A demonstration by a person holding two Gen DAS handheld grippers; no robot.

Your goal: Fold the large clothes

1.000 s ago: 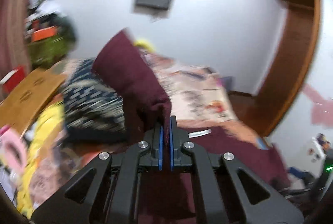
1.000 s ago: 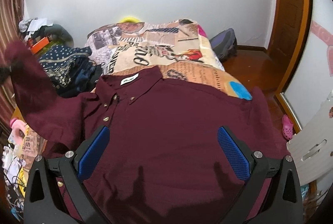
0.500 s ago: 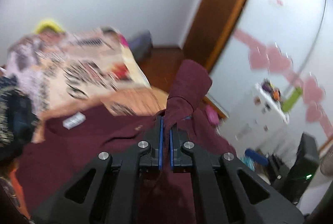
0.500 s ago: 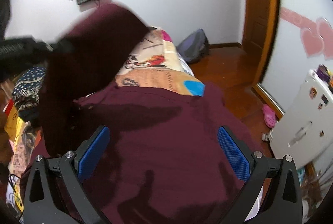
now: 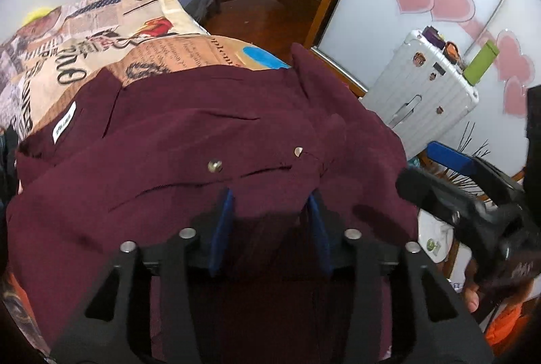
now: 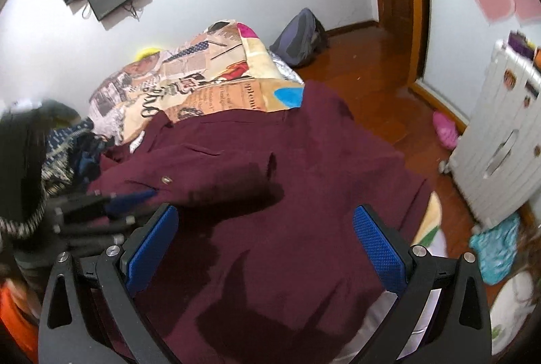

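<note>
A maroon button-up shirt (image 5: 189, 140) lies spread on the bed, collar and white label at the far left; it also shows in the right wrist view (image 6: 270, 181). One sleeve (image 5: 257, 161) is folded across the shirt's body, its cuff with two metal snaps lying just ahead of my left gripper (image 5: 270, 205). The left gripper is open, and the sleeve fabric lies loose between its blue pads (image 5: 223, 222). My right gripper (image 6: 267, 249) is open and empty, hovering above the shirt's lower half. It shows at the right edge of the left wrist view (image 5: 449, 188).
The bed has a newspaper-print cover (image 6: 203, 86). Dark patterned clothes (image 6: 64, 147) are piled at its left. A white suitcase (image 5: 422, 90) stands to the right on the wooden floor, a grey backpack (image 6: 301, 39) by the far wall, a pink shoe (image 6: 446, 130) on the floor.
The left gripper carried the sleeve from the left across the shirt, laid it down and opened. The right gripper stayed open above the shirt.
</note>
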